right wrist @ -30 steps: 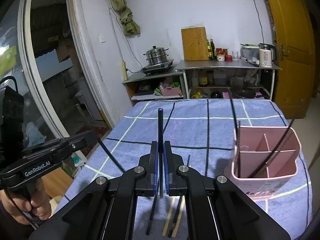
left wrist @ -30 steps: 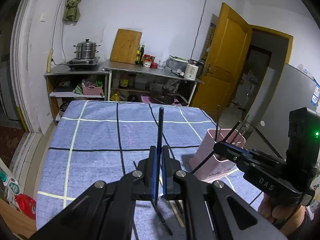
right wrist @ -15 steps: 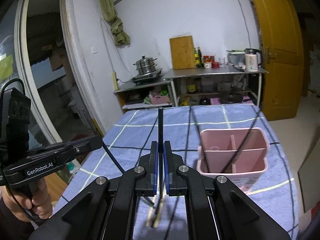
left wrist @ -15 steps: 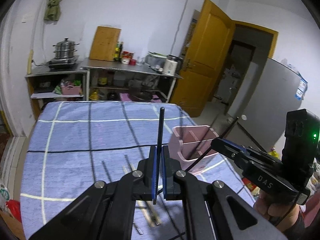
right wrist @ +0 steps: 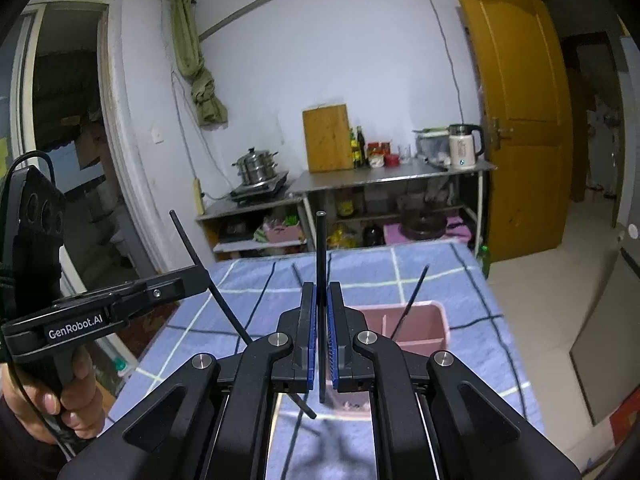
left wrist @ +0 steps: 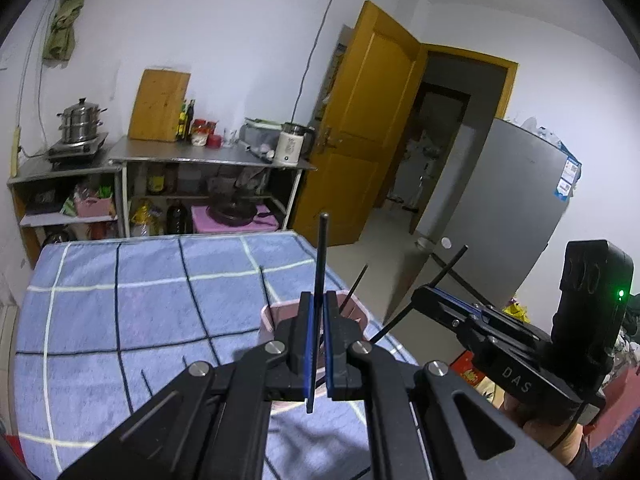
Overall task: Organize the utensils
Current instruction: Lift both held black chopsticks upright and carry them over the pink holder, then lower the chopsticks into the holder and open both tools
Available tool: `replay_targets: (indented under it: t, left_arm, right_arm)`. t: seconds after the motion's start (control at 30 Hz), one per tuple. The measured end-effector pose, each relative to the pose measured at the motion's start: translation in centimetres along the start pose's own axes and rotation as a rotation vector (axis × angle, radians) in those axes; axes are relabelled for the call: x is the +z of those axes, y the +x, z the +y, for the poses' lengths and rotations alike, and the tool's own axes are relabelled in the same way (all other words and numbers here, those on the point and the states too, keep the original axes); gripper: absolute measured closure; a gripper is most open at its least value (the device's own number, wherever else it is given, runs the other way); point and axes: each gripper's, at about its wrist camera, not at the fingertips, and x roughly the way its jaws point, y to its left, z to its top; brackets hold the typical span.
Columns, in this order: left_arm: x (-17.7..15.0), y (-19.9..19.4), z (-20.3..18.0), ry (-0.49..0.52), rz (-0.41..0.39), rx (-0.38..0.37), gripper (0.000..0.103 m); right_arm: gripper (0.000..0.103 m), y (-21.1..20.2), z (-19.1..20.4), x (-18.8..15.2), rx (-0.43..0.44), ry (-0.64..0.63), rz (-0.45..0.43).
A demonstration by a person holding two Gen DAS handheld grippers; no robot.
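My left gripper [left wrist: 316, 340] is shut on a black chopstick [left wrist: 320, 264] that stands upright between its pads. My right gripper [right wrist: 320, 336] is shut on another black chopstick [right wrist: 320, 256], also upright. A pink divided utensil holder [right wrist: 416, 320] stands on the blue checked tablecloth [right wrist: 380, 268], just beyond both grippers; it also shows in the left wrist view [left wrist: 272, 316], mostly hidden behind the fingers. A black chopstick [right wrist: 412, 296] leans in the holder. The right gripper shows at the right of the left wrist view [left wrist: 424, 296], the left gripper at the left of the right wrist view [right wrist: 188, 280].
The table's right edge drops to a tiled floor [right wrist: 560, 280]. Kitchen shelves with a steamer pot [right wrist: 256, 166], a cutting board [right wrist: 326, 144] and a kettle [right wrist: 462, 152] stand behind the table. A yellow door [right wrist: 520, 120] is open at right. A grey fridge [left wrist: 500, 200] stands nearby.
Both grippers have risen and swung right, over the pink holder, each still holding its chopstick. The loose chopsticks on the cloth have dropped out of view.
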Motion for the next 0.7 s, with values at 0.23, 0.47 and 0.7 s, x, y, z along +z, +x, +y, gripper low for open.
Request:
replay_targets:
  t: [0.23,0.47,0.7]
  left_arm:
    - [2.3,1.6,-0.4,0.015,-0.038,0.0,0.098]
    - [1.5,4.5,0.3,0.011,-0.02,0.022,0.098]
    - [-0.8,7.6,1.7,-0.004,0.027,0.035,0.098]
  right_arm:
    - [0.098,0.2,-1.6,2.2,-0.027,0.02,-0.043]
    - [0.098,2.6,-3.1,1.4,-0.041,0.054,-0.022]
    - [0.098,5.9,-4.5,-1.0,-0.047,0.081,0.036]
